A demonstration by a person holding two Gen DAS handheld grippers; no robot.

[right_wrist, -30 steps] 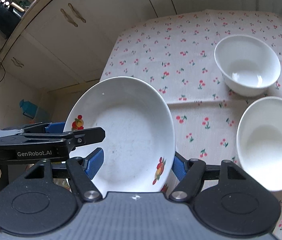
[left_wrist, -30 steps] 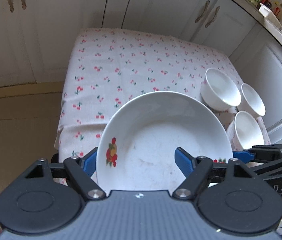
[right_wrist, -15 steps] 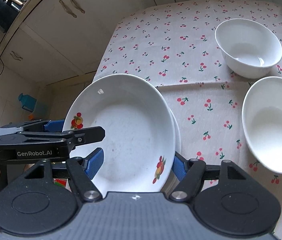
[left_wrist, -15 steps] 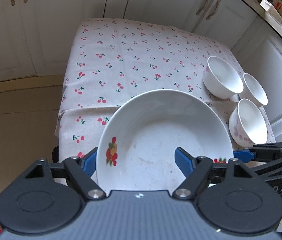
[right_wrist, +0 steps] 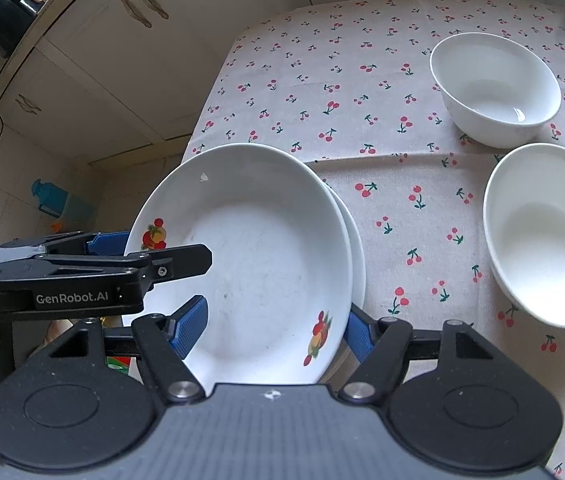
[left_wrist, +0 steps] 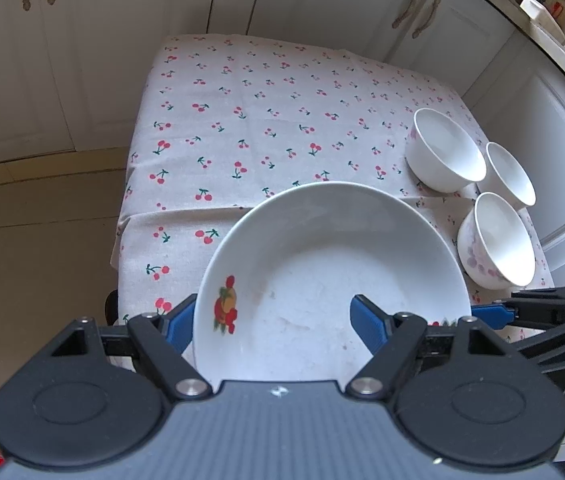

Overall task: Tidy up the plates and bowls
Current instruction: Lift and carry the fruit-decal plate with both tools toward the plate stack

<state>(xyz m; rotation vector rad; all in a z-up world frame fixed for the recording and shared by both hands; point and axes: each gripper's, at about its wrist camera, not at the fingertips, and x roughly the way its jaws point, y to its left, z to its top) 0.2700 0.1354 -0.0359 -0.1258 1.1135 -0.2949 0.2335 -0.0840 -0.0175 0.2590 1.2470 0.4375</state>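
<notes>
— What's happening with those plates (right_wrist: 258, 256)?

— Both grippers are carrying the stack together. The left gripper (left_wrist: 270, 320) is clamped across the near rim; the right gripper (right_wrist: 274, 326) is pinching the opposite edge. The stack hangs above the near end of the cherry tablecloth (left_wrist: 266, 120), clear of the cloth I'd judge.

— And next?

— Probably lowering it level onto bare cloth, away from the three bowls (left_wrist: 444, 150) on the right — then letting go on both sides together.

— Which way does it face?

— Hollow side up, slightly tilted. It's round, so no long axis.
</notes>
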